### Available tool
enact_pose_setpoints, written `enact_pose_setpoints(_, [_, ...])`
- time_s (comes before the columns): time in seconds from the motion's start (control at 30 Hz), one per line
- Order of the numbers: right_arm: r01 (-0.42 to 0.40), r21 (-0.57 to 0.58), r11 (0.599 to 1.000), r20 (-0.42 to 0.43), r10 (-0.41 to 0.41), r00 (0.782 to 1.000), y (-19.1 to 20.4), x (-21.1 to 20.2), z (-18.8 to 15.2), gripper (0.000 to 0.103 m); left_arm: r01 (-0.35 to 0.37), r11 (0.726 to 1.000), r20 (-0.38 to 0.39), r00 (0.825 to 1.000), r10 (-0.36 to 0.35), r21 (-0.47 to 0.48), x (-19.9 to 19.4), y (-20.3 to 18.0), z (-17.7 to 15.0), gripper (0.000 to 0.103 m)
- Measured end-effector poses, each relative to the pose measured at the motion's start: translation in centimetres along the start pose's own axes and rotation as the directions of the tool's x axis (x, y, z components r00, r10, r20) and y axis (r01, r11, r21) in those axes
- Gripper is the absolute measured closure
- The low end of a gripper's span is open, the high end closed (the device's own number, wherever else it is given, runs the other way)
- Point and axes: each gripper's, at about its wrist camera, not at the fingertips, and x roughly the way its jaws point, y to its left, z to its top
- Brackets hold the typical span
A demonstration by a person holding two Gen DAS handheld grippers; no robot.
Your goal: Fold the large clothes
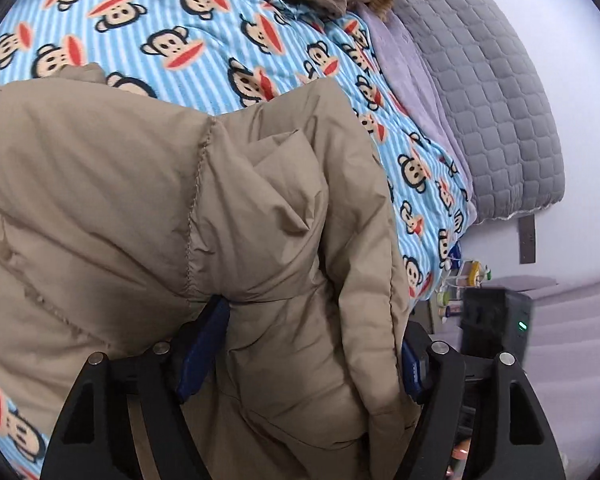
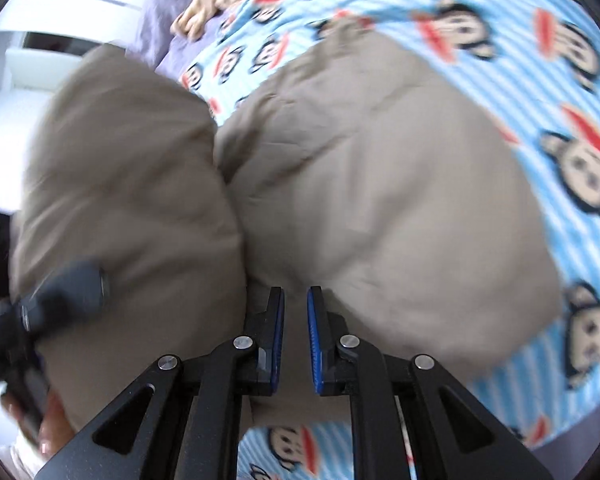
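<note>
The left gripper [image 1: 312, 344] has its fingers spread wide, with a thick fold of the tan puffer jacket [image 1: 220, 200] bulging between the blue pads; whether the pads press on the cloth or have let it go cannot be told from this view. The right gripper [image 2: 296, 336] has its fingers drawn nearly together with a narrow slot between them; jacket cloth fills the view behind that slot, but whether any of it is pinched cannot be told. The jacket lies bunched on the blue striped monkey-print blanket [image 1: 220, 52] that covers the bed, with a grey quilted cover [image 1: 480, 100] at the far right. The step in hand seems to be a fold carried across the garment, with the left side likely at the point of release. Next, the cloth probably needs to be laid down and smoothed, then a fresh edge gripped. In the left view the jacket's long axis appears to run from near to far, a stitched seam following it; which end is collar or hem cannot be told.
</note>
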Motion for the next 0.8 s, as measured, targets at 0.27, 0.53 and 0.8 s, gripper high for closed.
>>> enact_pose_setpoints(0.27, [-0.033,-0.002,0.999,0.029,0.033,0.999,-1.8,-5.6,-4.2,0.034,-0.068,0.997,0.011,0.998,0.068,0.037,2.7,0.1,0.6,0.028])
enact_pose_setpoints(0.53, [-0.098,-0.182,0.978,0.013,0.103,0.995,3.4,-5.8,-5.3,0.014,-0.210,0.960,0.126,0.974,0.188,0.187,-1.3,-2.1,-0.4,0.028])
enact_pose_setpoints(0.8, [0.161,-0.184,0.970,0.130,-0.138,0.982,4.2,-3.1,-3.3,0.078,-0.501,0.862,0.402,0.807,0.433,0.078,-8.6,3.1,-0.6,0.028])
